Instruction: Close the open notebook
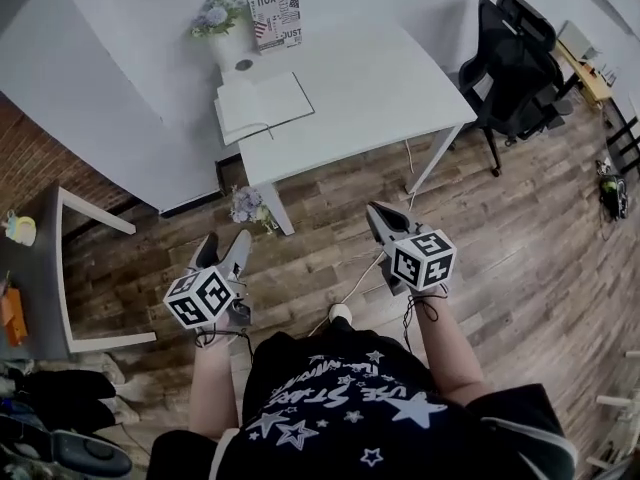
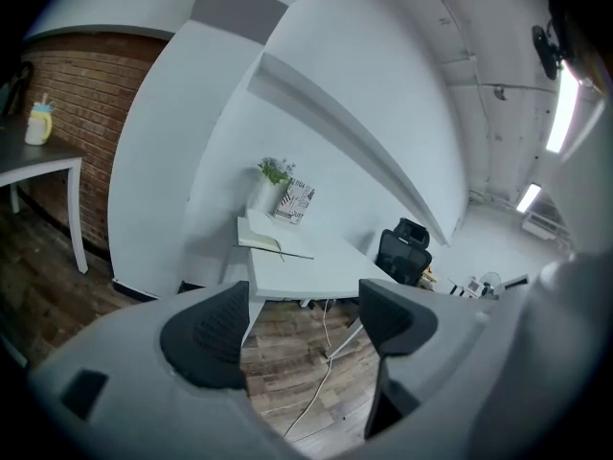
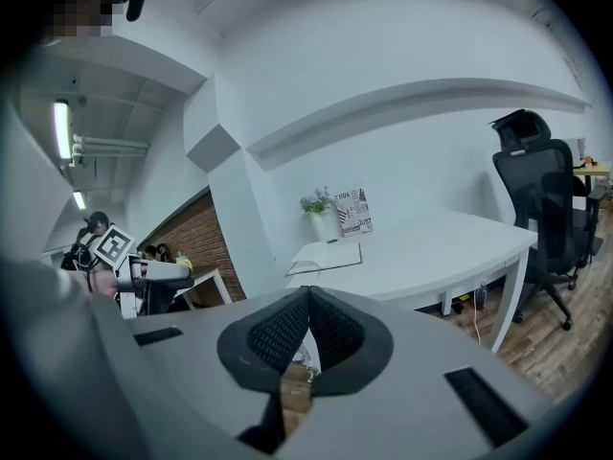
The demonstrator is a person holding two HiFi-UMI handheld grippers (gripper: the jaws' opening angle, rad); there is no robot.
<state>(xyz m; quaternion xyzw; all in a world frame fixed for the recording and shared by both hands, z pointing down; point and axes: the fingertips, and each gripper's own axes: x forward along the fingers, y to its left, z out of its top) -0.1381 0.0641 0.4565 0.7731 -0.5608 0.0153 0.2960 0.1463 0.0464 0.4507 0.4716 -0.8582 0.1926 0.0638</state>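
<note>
The notebook (image 1: pixel 262 106) lies on the white table (image 1: pixel 390 88) near its back left corner, white pages up, a thin strap hanging at its front edge. It also shows far off as the notebook (image 2: pixel 263 241) in the left gripper view and the notebook (image 3: pixel 326 255) in the right gripper view. Both grippers hang over the wooden floor, well short of the table. My left gripper (image 1: pixel 222 250) (image 2: pixel 302 324) stands open with nothing between its jaws. My right gripper (image 1: pixel 378 216) (image 3: pixel 306 329) is shut and empty, its pads meeting.
A white vase of flowers (image 1: pixel 222 23) and a printed card (image 1: pixel 275 18) stand behind the notebook. A black office chair (image 1: pixel 515 63) is at the table's right end. A low side table (image 1: pixel 60 268) stands at left. A cable (image 1: pixel 355 278) and a small bouquet (image 1: pixel 247 206) lie on the floor.
</note>
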